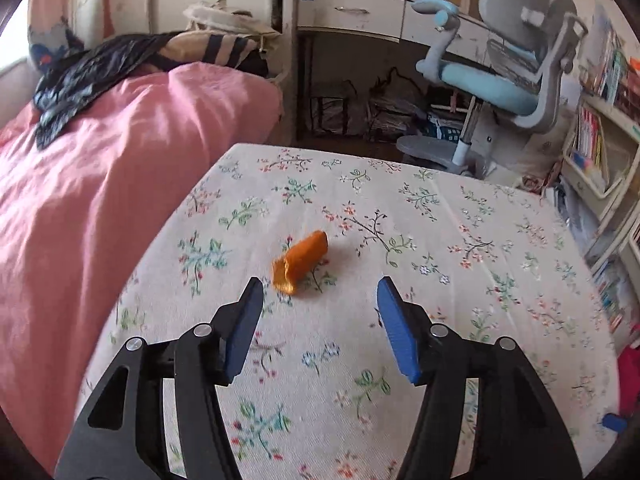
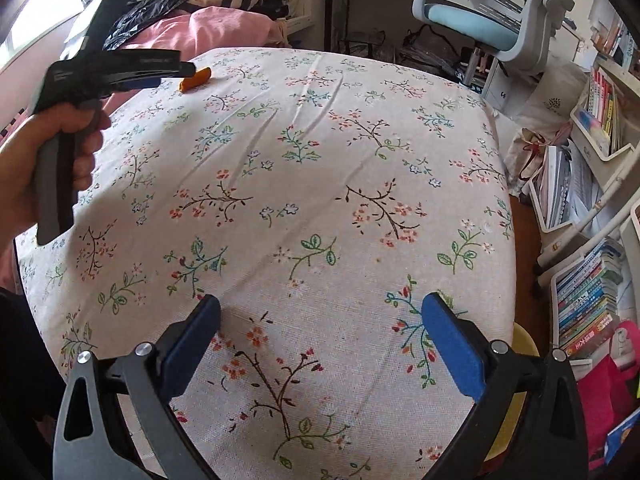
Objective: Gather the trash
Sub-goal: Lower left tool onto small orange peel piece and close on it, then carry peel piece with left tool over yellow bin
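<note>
A worktop (image 1: 400,360) covered in a cream cloth with a printed flower pattern fills the middle of the room. On it, toward its far left side, lies a small crumpled orange wrapper (image 1: 299,263) — the only piece of trash in sight.

The left claw (image 1: 320,294) hangs over the cloth just short of the wrapper, its blue-padded fingers spread apart with nothing between them; the wrapper sits just beyond the left finger's tip, not touched. A person's hand (image 2: 52,160) grips the handle of this tool, seen from the side in the right wrist view.

The right claw (image 2: 320,312) is also spread wide and empty, above the near part of the worktop, well apart from the wrapper.

Left of the worktop is a bed with a pink blanket (image 1: 100,184). Behind stand a white desk (image 1: 352,10) and a grey-and-blue chair (image 1: 516,68) — bookshelves (image 2: 600,120) line the right wall.
</note>
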Demonstrator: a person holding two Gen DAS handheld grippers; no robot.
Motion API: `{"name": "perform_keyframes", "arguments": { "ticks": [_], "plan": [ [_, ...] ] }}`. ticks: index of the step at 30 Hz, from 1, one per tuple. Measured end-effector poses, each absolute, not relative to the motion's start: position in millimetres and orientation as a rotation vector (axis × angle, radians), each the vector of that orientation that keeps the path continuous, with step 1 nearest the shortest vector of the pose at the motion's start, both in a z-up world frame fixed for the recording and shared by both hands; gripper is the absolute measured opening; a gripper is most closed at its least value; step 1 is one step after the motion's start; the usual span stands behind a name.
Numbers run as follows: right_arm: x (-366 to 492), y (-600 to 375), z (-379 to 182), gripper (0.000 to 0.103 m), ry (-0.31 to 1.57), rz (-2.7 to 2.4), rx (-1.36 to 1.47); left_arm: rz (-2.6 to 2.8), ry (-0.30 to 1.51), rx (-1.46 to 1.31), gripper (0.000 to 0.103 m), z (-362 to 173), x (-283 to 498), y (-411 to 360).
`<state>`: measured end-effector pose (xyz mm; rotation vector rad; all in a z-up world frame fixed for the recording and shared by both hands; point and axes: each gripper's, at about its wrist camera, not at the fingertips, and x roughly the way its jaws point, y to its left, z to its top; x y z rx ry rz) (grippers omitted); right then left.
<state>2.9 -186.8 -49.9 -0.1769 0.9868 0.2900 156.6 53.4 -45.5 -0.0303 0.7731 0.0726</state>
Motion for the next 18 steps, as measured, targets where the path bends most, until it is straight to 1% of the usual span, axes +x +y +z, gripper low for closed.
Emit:
{"name": "perform_keyframes", "arguments": {
  "ticks": [4,8,11,12,13,14,15,18],
  "plan": [
    [7,-190,-51,0.097,0.985,0.310,-0.168,0.078,0.804,0.082,0.057,-53,185,46],
    [12,-188,-52,0.097,0.990,0.312,-0.172,0.064,0.870,0.047,0.056,-61,204,53],
    [13,-187,-52,0.097,0.992,0.309,-0.172,0.039,0.901,0.016,0.043,-67,211,57],
    [14,-187,-52,0.097,0.993,0.309,-0.172,0.037,0.899,0.013,0.036,-67,212,58],
    [14,-187,-52,0.097,0.992,0.308,-0.172,0.029,0.898,0.013,0.033,-67,211,57],
    [13,-187,-52,0.097,0.991,0.307,-0.172,0.020,0.896,0.016,0.023,-67,211,56],
    [12,-187,-52,0.097,0.991,0.307,-0.171,0.012,0.895,0.017,0.020,-67,210,55],
    [12,-188,-52,0.097,0.990,0.306,-0.172,-0.005,0.893,0.017,0.019,-66,205,49]
  ]
}}
